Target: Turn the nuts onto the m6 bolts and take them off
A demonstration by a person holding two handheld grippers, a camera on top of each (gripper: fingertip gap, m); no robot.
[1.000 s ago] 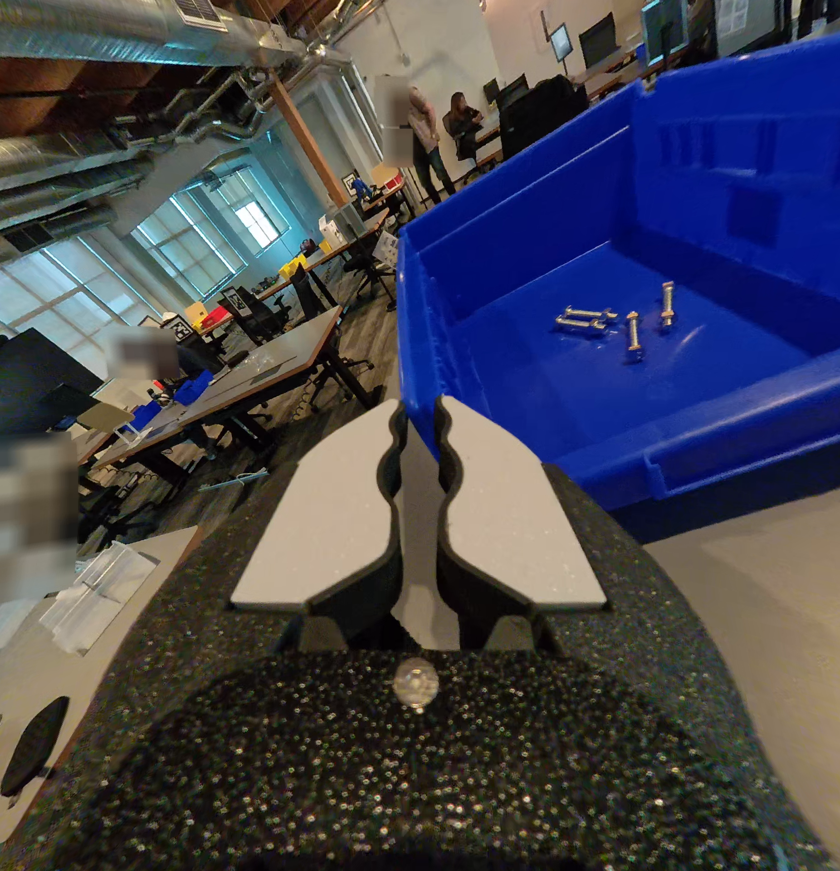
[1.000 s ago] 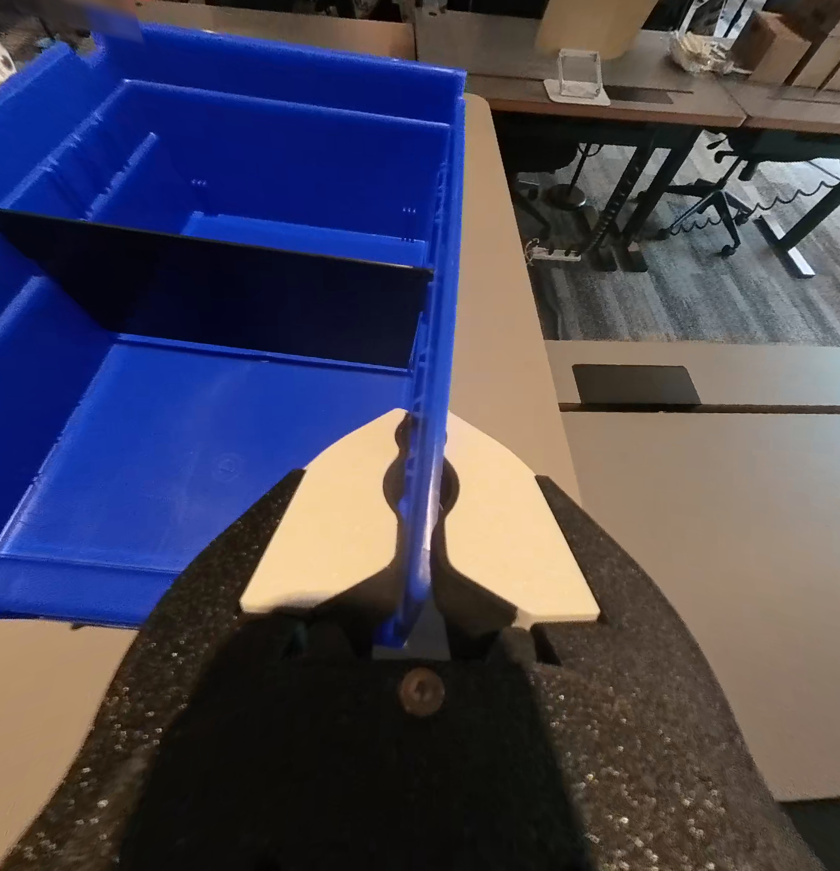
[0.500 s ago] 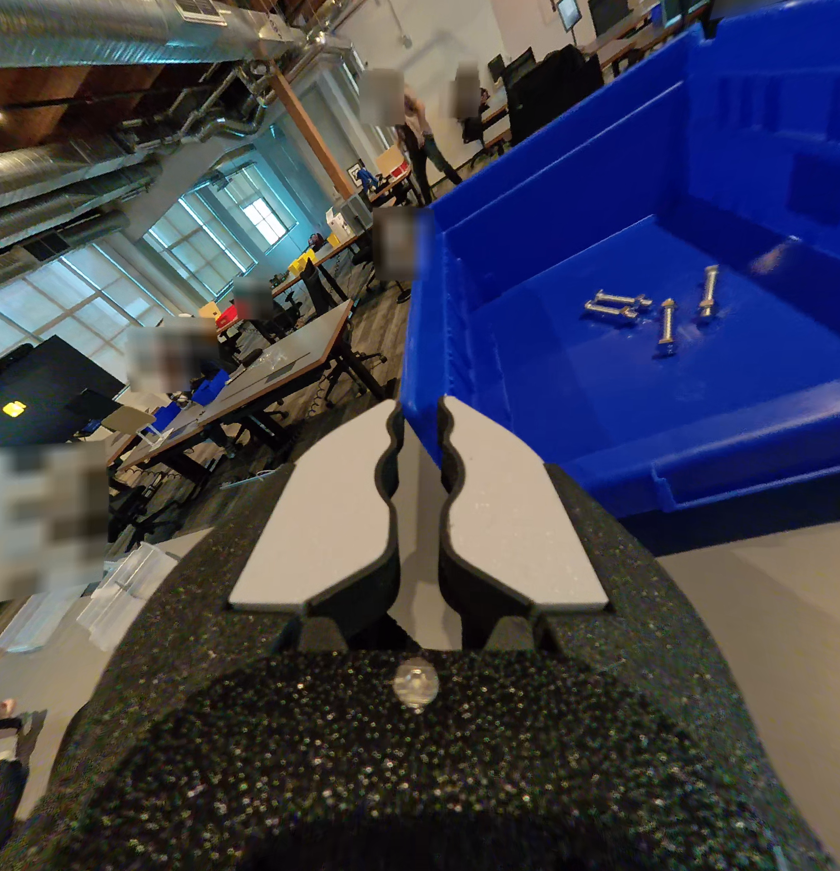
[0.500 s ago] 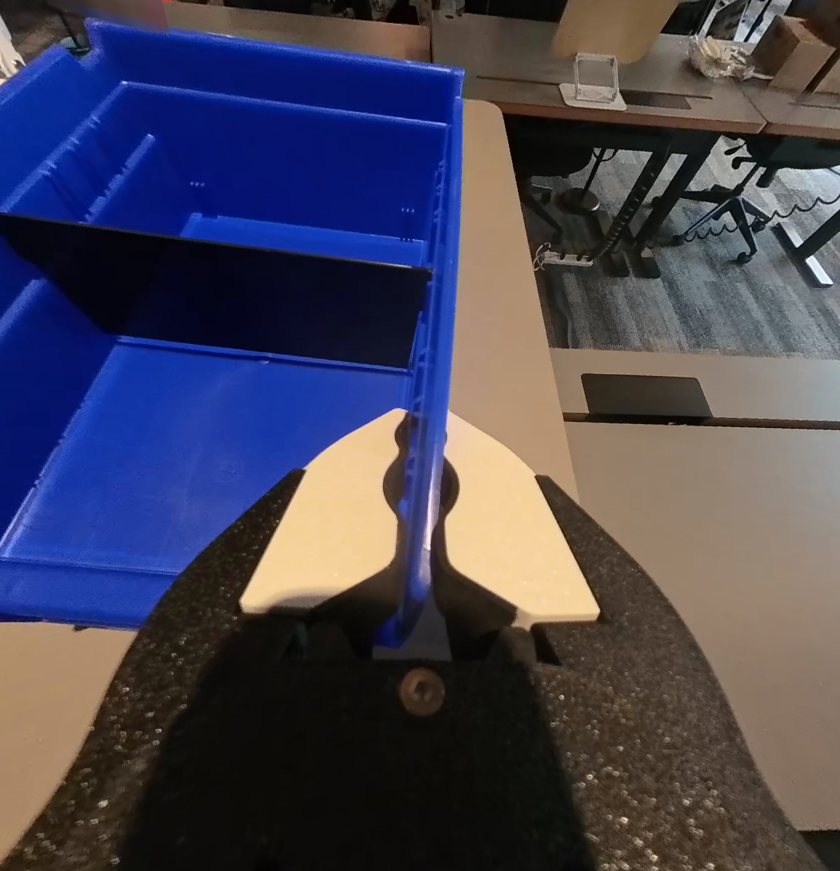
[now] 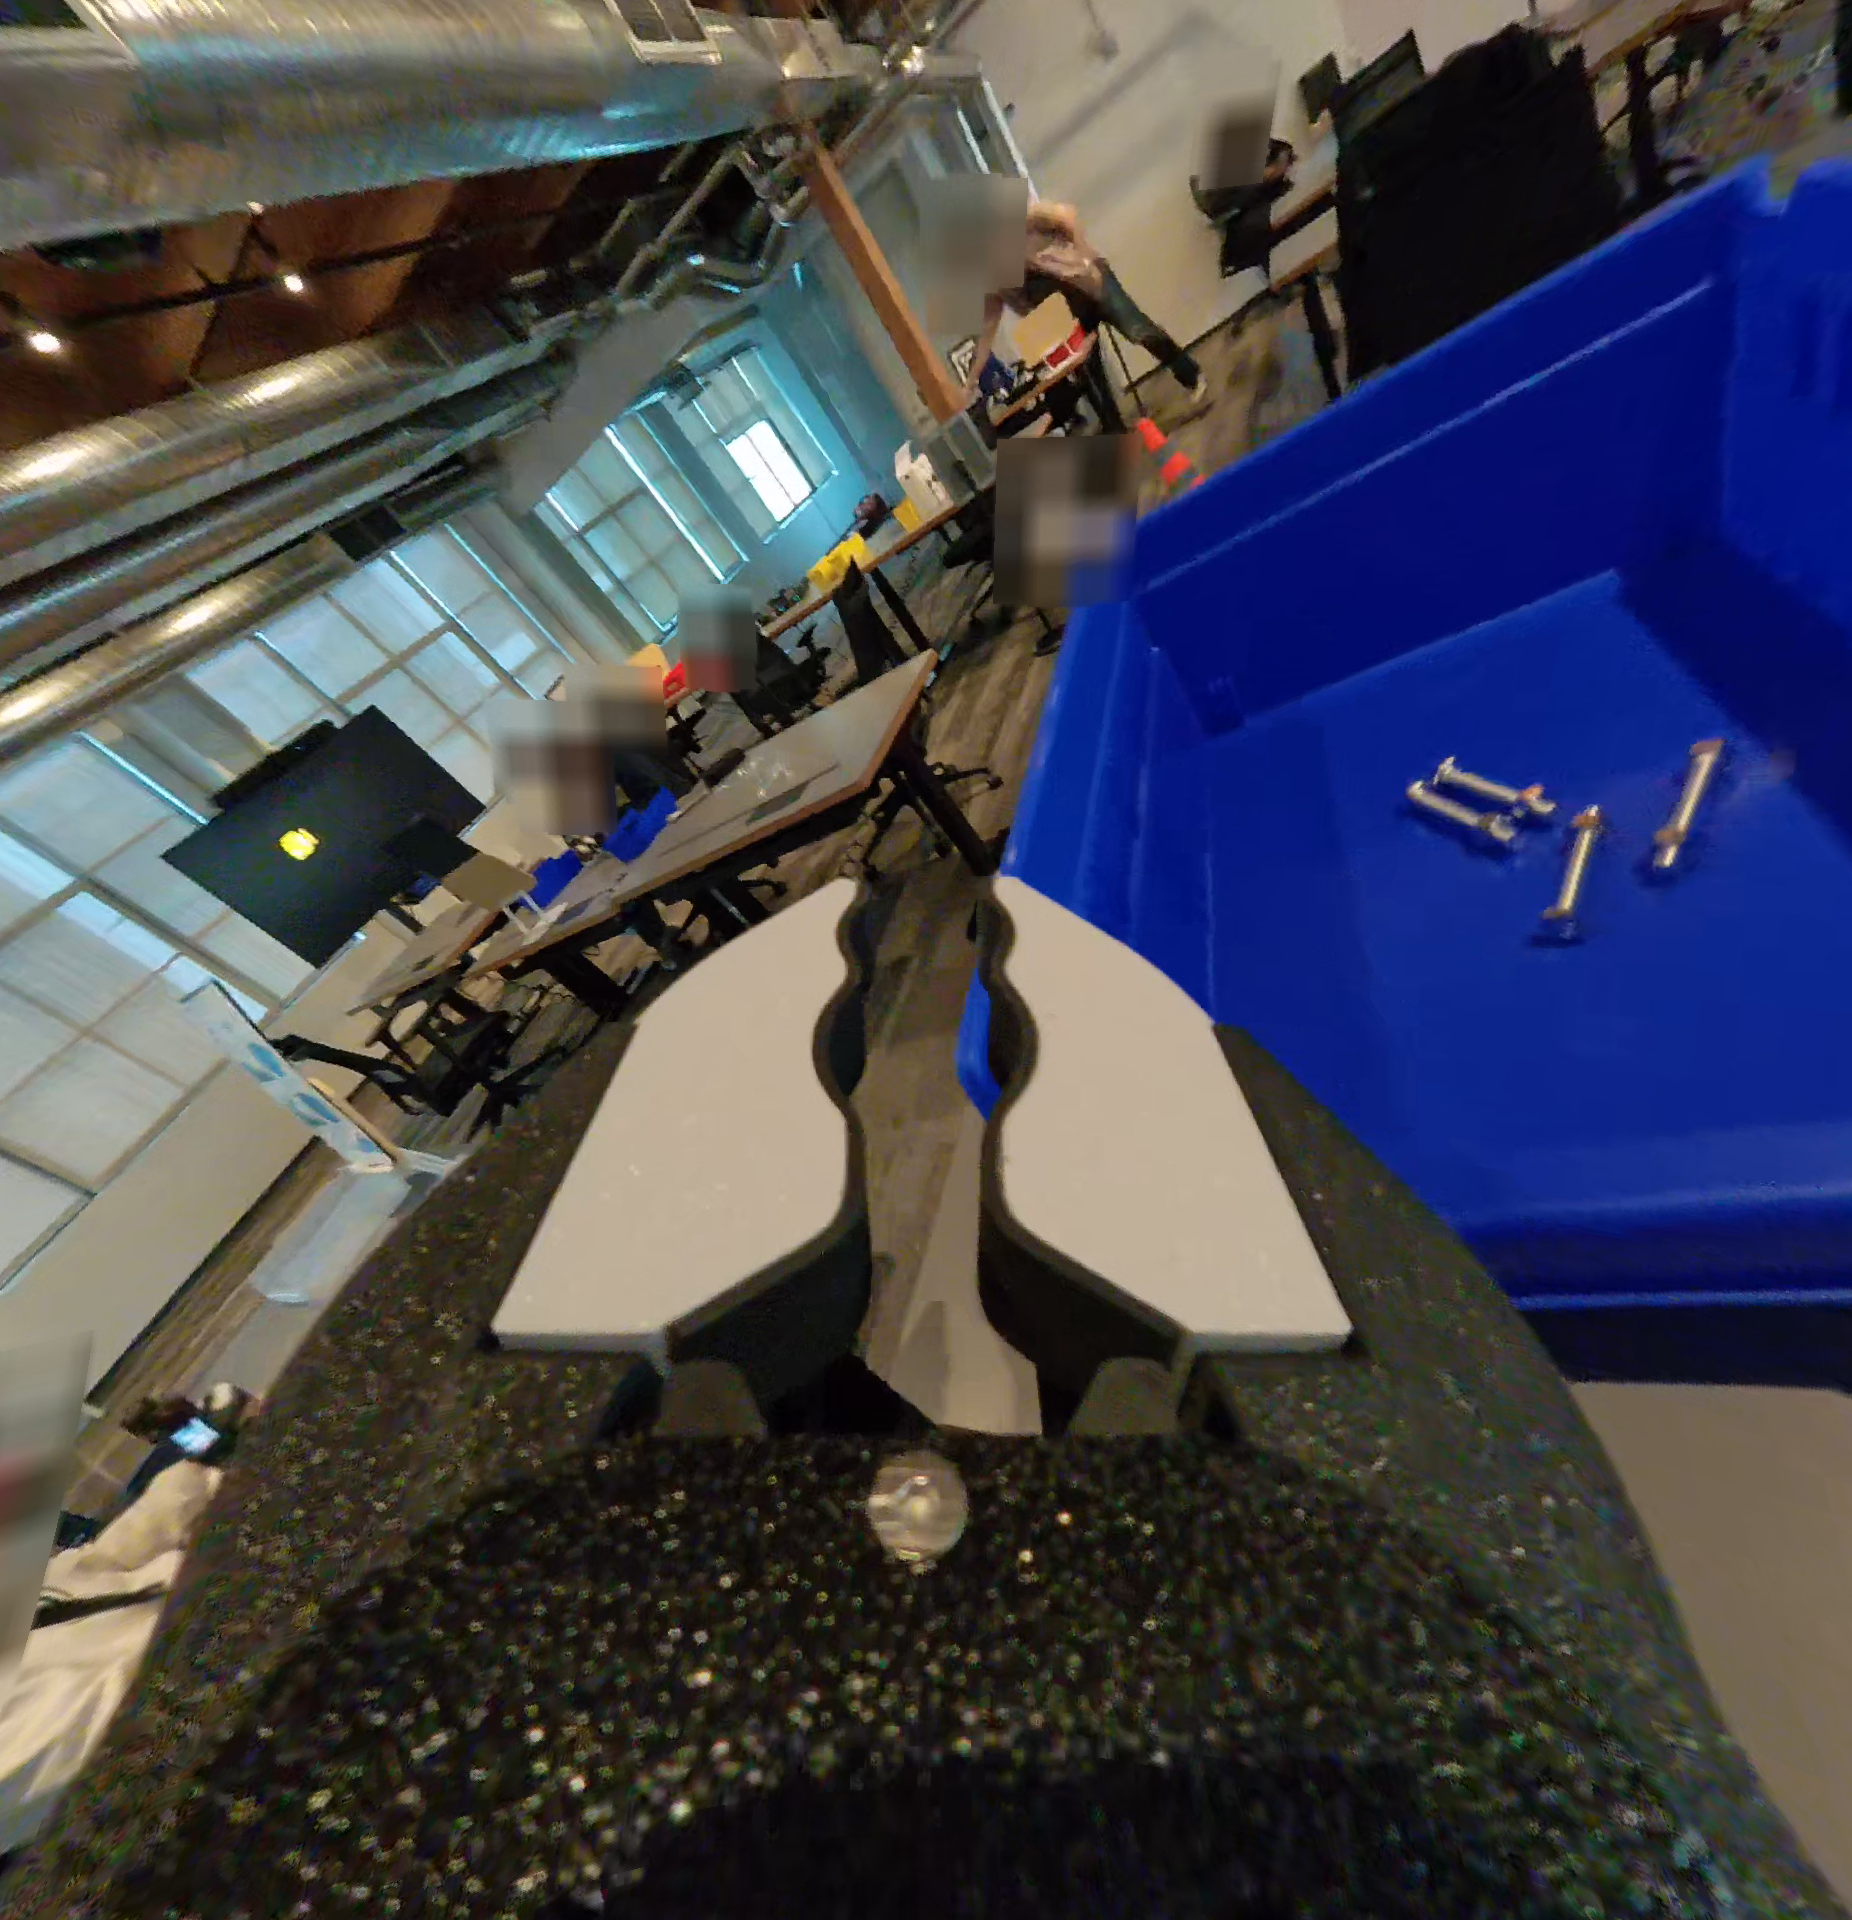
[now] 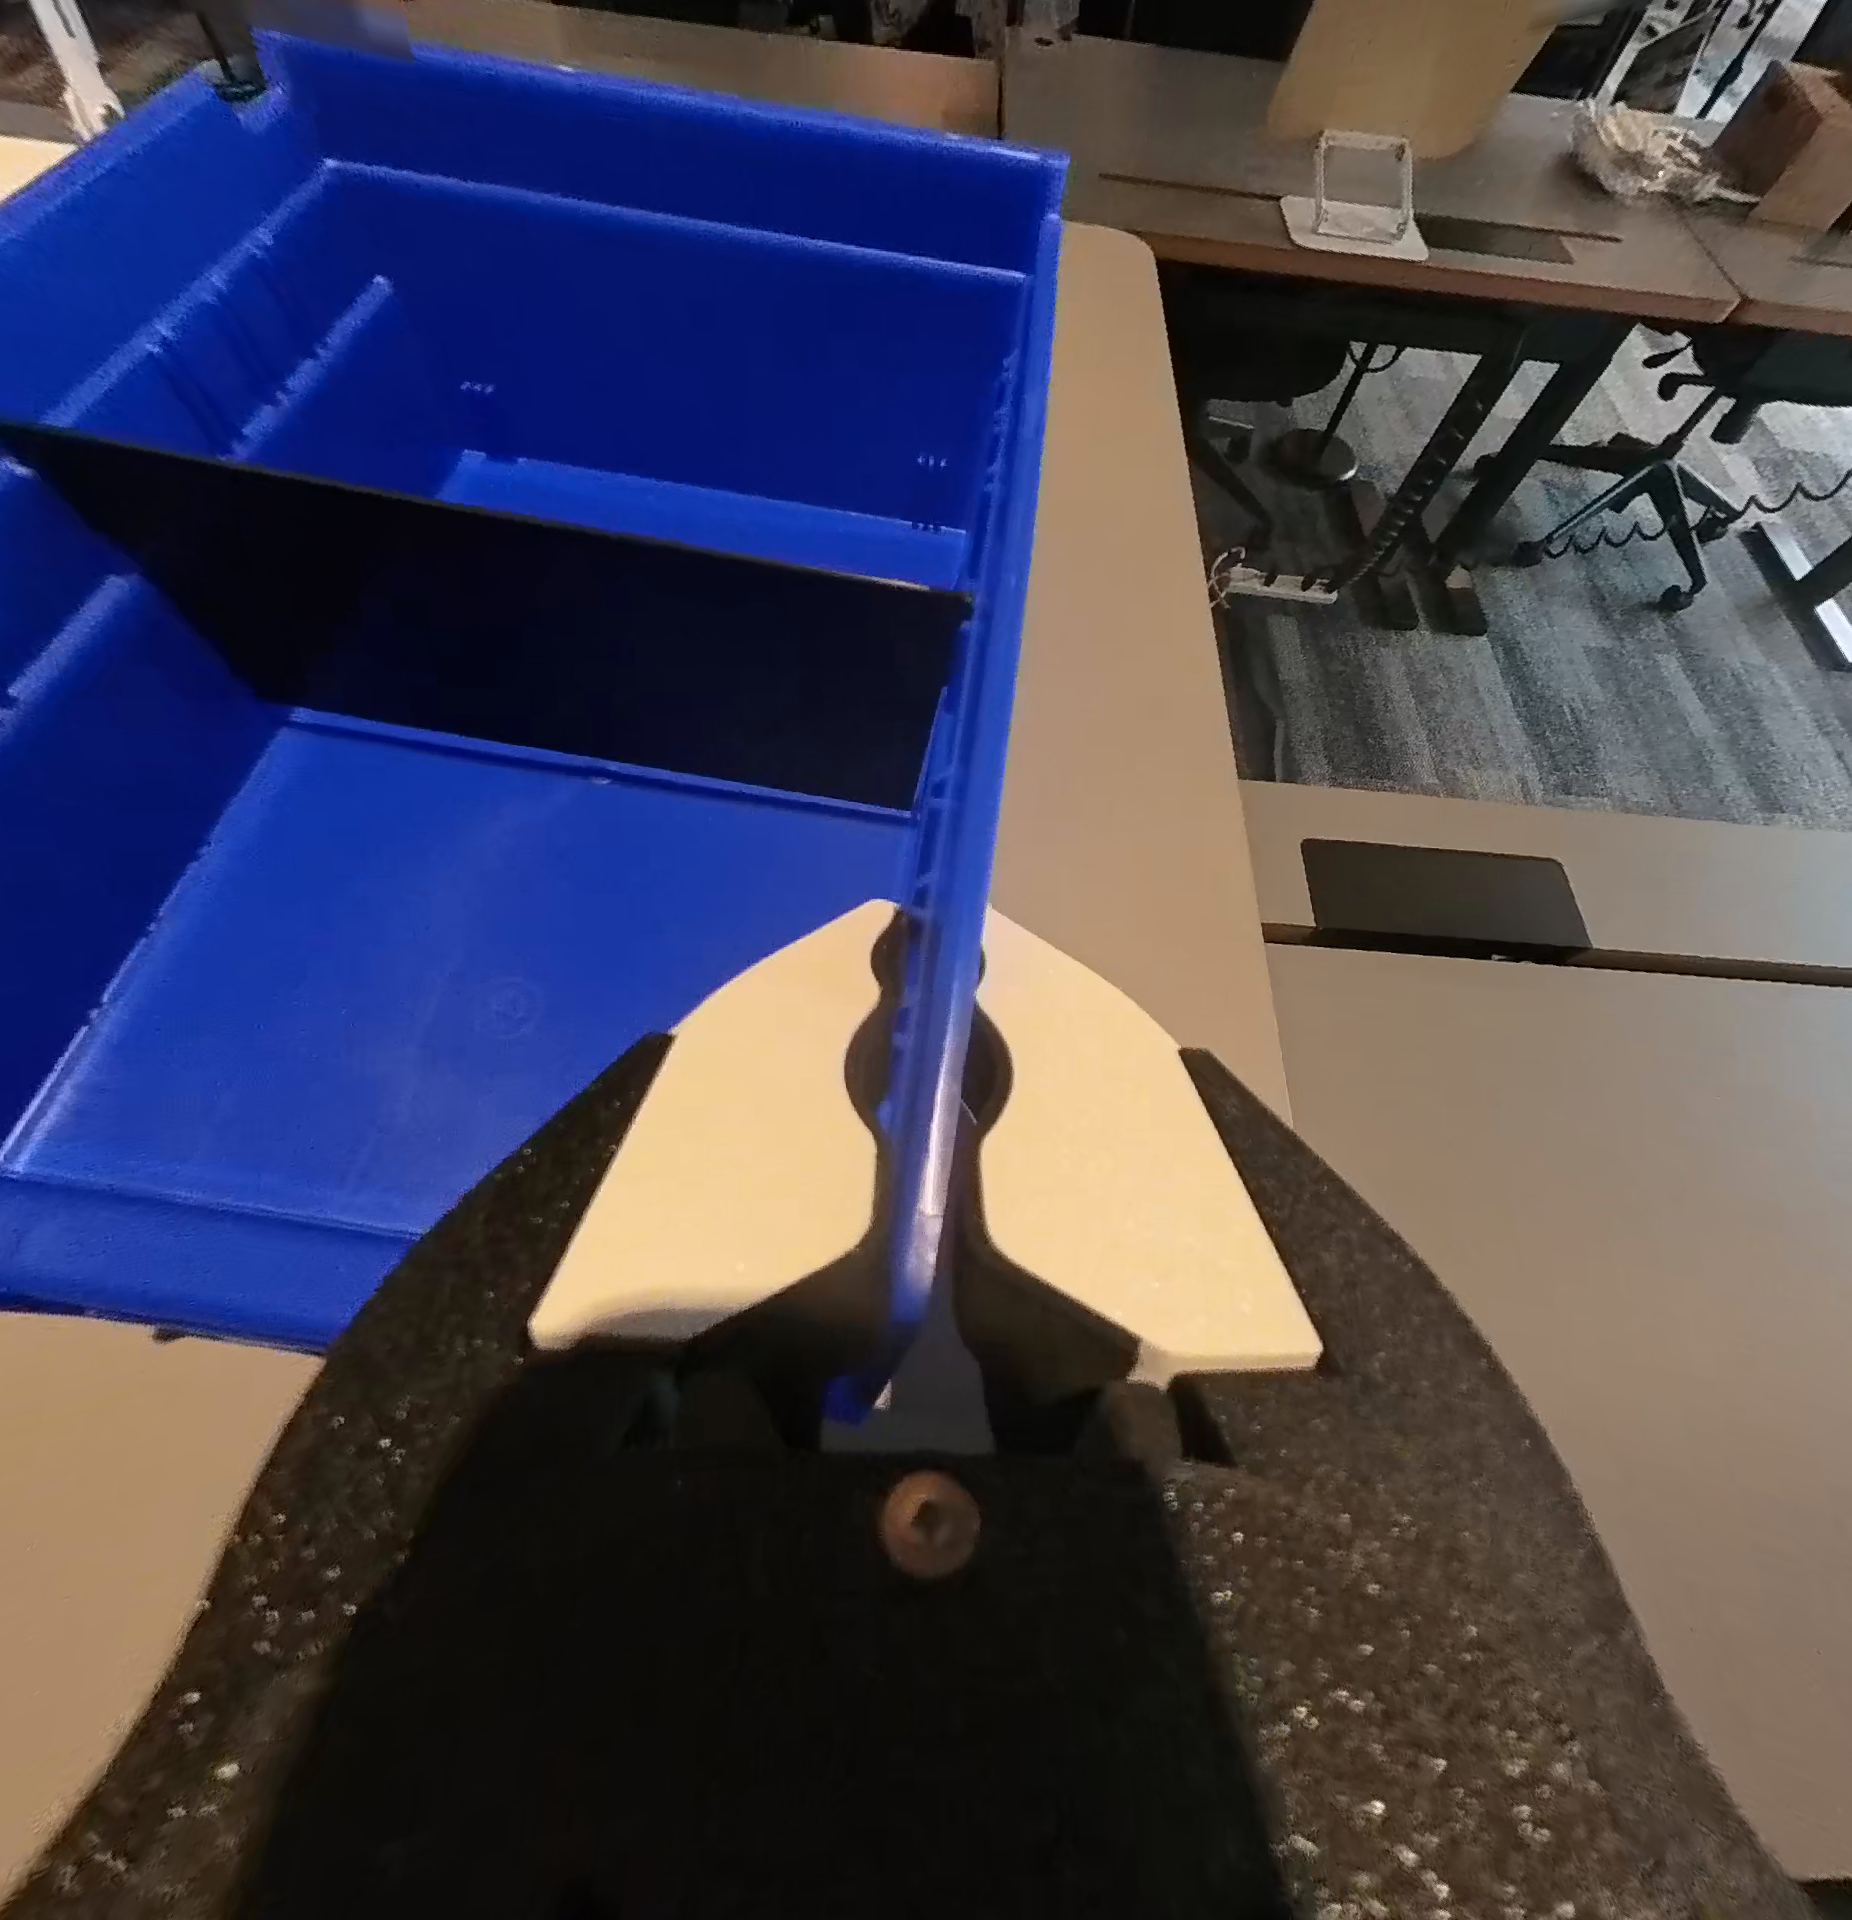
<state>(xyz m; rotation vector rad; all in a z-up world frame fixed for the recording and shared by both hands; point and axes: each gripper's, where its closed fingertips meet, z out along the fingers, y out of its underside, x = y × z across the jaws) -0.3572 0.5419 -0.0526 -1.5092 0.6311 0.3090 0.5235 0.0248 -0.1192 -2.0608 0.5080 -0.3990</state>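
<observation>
Four bolts (image 5: 1556,831) are seen lying flat on the floor of a blue bin (image 5: 1524,1091), in the compartment shown in the left wrist view. Two lie side by side, touching or nearly so; the other two lie just beside them, apart, long axes running roughly away from the camera. Whether nuts are threaded on them cannot be told; small collars show near some ends. No loose nuts are seen.

The left tool (image 5: 917,904) is held outside the bin, beside its corner wall, tilted; the bolts lie ahead and to its right, over the wall. Its jaws are narrowly spread with nothing between them.

The right tool (image 6: 932,914) is pressed onto the bin's side wall, which is pinched edge-on between the jaws. In the right wrist view a dark divider (image 6: 537,623) crosses the bin (image 6: 486,987), and both compartments visible there are bare. The bin rests on a tan surface (image 6: 1524,1247).

The left tool is judged nearer the bolts; a reach rightward over the wall is needed, with jaws set across a bolt's long axis. The bin is likely being steadied by the right tool.
</observation>
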